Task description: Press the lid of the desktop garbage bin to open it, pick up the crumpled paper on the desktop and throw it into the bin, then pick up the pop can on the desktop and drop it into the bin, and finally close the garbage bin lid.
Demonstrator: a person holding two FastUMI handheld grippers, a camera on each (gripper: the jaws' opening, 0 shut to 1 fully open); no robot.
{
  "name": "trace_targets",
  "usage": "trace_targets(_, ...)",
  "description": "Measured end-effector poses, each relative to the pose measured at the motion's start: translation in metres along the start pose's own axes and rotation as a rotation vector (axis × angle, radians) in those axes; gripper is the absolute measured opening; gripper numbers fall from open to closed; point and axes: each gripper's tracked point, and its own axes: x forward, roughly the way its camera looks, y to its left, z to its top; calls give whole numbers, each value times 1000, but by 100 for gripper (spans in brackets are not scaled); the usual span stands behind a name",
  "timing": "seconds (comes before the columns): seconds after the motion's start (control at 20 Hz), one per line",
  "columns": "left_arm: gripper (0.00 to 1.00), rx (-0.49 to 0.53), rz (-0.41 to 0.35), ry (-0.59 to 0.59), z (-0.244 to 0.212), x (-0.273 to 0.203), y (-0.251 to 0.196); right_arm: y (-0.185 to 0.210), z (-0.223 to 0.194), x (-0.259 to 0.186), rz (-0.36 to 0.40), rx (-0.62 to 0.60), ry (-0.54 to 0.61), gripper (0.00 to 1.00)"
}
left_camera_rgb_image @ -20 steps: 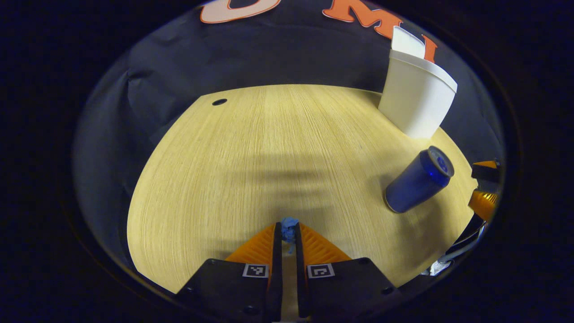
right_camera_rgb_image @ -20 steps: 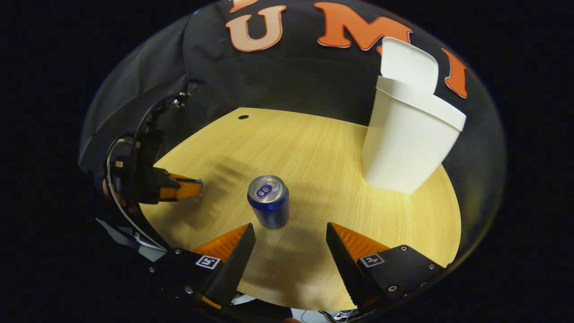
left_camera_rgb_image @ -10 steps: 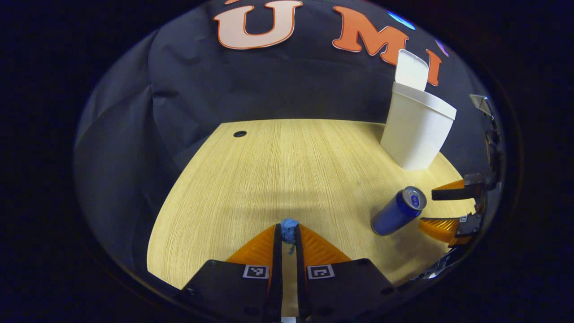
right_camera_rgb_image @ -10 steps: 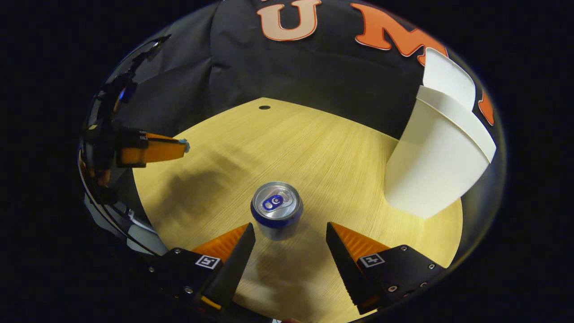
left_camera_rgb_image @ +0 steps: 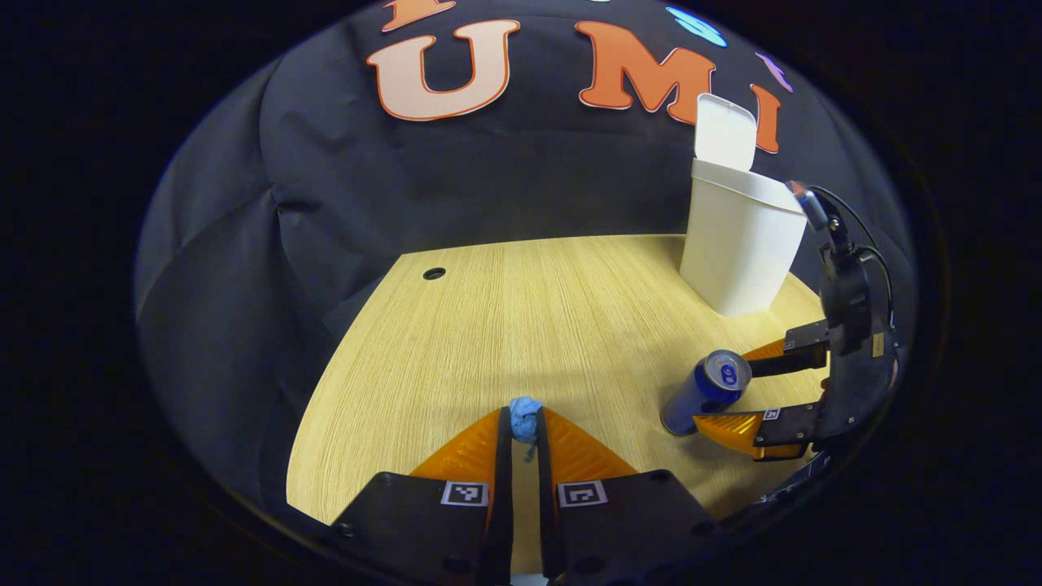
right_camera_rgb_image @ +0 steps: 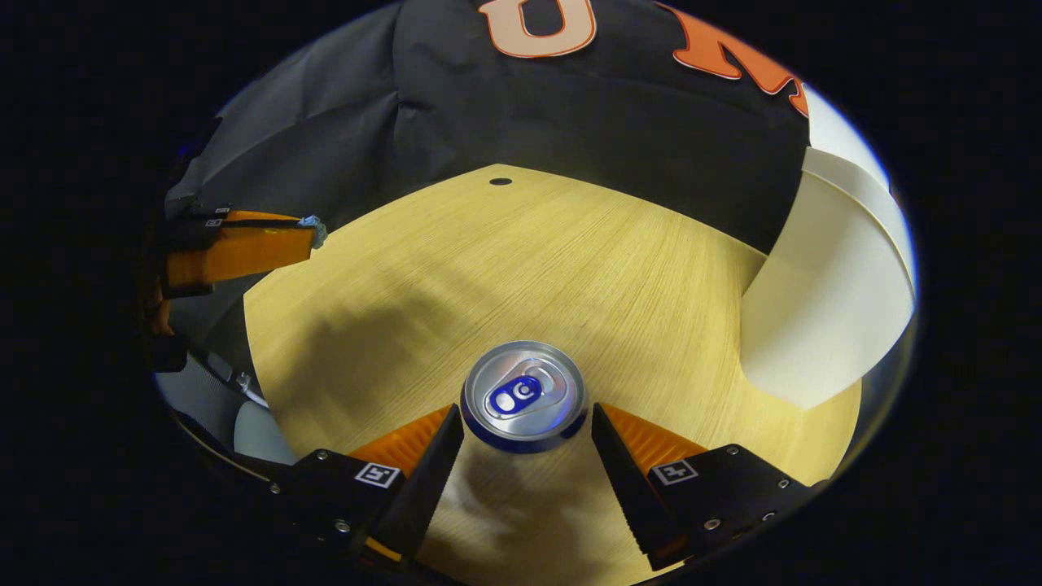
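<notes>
My right tongs (right_camera_rgb_image: 527,423) came closer to the pop can (right_camera_rgb_image: 523,395); it now stands between the wide fingers, w/ no contact I can see. My left tongs (left_camera_rgb_image: 521,427) pinch the crumpled paper (left_camera_rgb_image: 525,416) above the counter (left_camera_rgb_image: 529,317). Bin (left_camera_rgb_image: 739,244) is at the back, lid (left_camera_rgb_image: 724,132) up.
</notes>
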Motion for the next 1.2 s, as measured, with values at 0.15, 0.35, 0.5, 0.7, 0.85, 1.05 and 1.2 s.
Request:
trace_targets(0.15,17,4,0,-3,4,-3,-5,1,1,1,11,5,-3,87)
trace_targets(0.35,17,16,-21,-6,-1,14,-6,-1,4,-2,-8,35,-13,80)
trace_targets(0.5,17,25,-44,-28,-1,28,-3,-2,9,-3,-57,88,-21,80)
trace_targets(0.7,17,61,-81,-48,21,41,-8,-2,5,-2,-148,165,-36,80)
trace_targets(0.85,17,102,-112,-71,28,52,-7,-2,9,-5,-208,228,-41,75)
trace_targets(1.05,17,159,-172,-109,40,63,-13,-3,10,-3,-303,298,-42,80)
trace_targets(1.2,17,187,-231,-133,48,66,-19,-2,10,-4,-351,334,-37,79)
